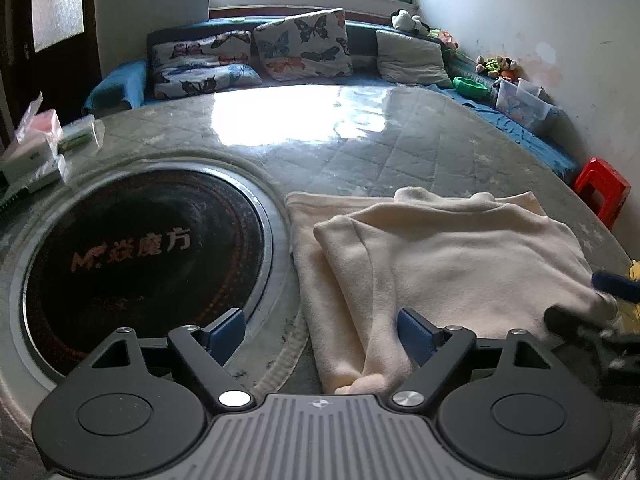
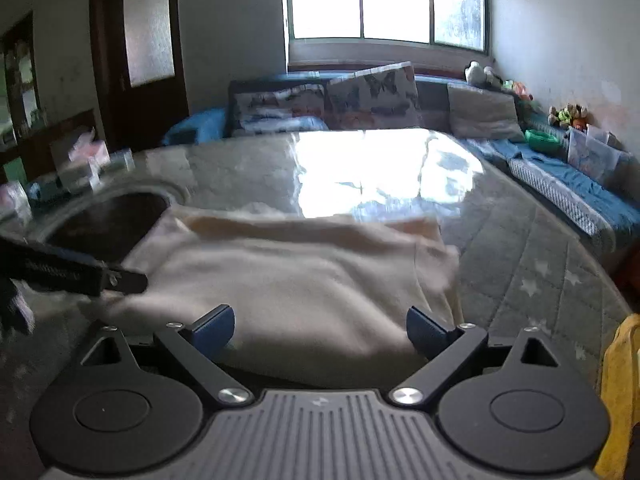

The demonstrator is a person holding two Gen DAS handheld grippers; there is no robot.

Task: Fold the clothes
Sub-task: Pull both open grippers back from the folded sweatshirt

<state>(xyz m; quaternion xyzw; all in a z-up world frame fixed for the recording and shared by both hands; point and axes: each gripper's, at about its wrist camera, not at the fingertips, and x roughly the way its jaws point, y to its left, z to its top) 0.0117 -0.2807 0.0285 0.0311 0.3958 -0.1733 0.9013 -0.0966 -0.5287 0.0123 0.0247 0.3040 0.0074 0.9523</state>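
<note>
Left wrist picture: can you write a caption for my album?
Open left gripper above a folded cream garment beside the round black hotplate.

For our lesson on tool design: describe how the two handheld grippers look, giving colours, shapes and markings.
Both the left gripper and the right gripper match: ribbed grey body, black linkage arms on round black discs, silver pivot bolts, blue fingers. A small emblem sits on the grey top.

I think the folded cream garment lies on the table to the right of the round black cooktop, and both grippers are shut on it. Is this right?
Not quite. The cream garment does lie right of the black cooktop, but both wrist views show the left gripper and right gripper open, gripping nothing.
</note>
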